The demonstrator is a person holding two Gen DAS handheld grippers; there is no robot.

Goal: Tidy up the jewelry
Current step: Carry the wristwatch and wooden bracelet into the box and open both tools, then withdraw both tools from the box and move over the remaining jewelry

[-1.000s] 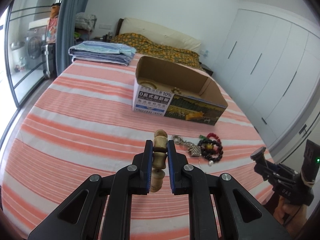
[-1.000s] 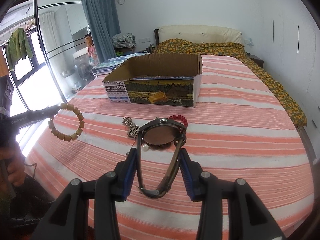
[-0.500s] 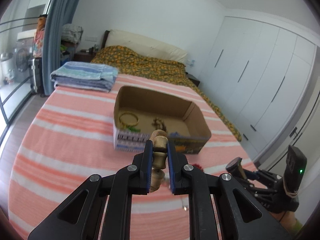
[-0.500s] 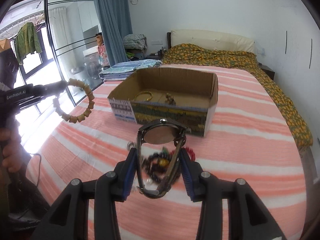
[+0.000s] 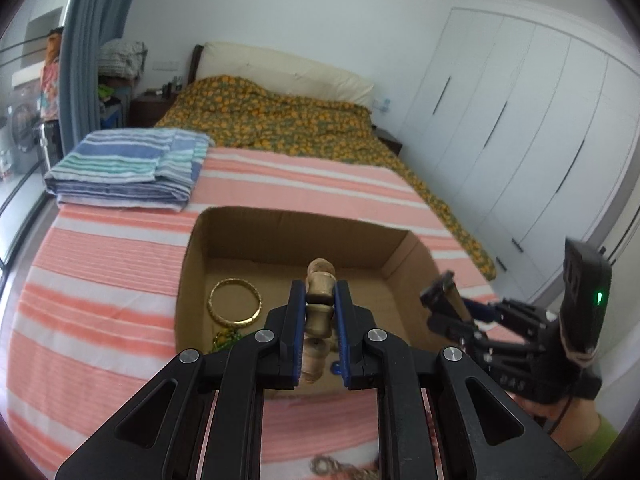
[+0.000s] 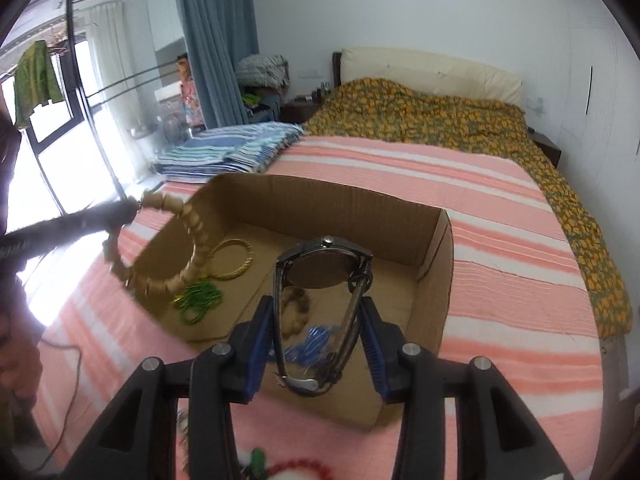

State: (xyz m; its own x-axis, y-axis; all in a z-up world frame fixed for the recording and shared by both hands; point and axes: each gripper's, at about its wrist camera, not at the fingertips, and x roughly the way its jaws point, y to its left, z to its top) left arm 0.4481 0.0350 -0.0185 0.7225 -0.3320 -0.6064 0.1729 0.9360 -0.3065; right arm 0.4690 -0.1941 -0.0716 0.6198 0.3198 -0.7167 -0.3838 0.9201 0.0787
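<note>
My left gripper [image 5: 319,300] is shut on a wooden bead bracelet [image 5: 319,304] and holds it above the open cardboard box [image 5: 280,228]. The bracelet also shows in the right wrist view [image 6: 188,248], hanging over the box's left wall. My right gripper [image 6: 318,316] is shut on a metal wristwatch [image 6: 322,268], held above the box [image 6: 444,264]. In the box lie a gold bangle [image 5: 235,306], green beads [image 6: 198,298], a brown bead piece [image 6: 296,308] and a blue item [image 6: 312,342].
The box stands on a pink striped bedspread [image 5: 100,272]. Folded striped towels [image 5: 128,168] lie at the back left. A chain [image 5: 340,468] and red beads [image 6: 304,466] lie on the bed in front of the box. White wardrobes [image 5: 540,140] stand on the right.
Both grippers have moved forward and up, from above the loose jewelry on the bed to above the box, each still holding its piece.
</note>
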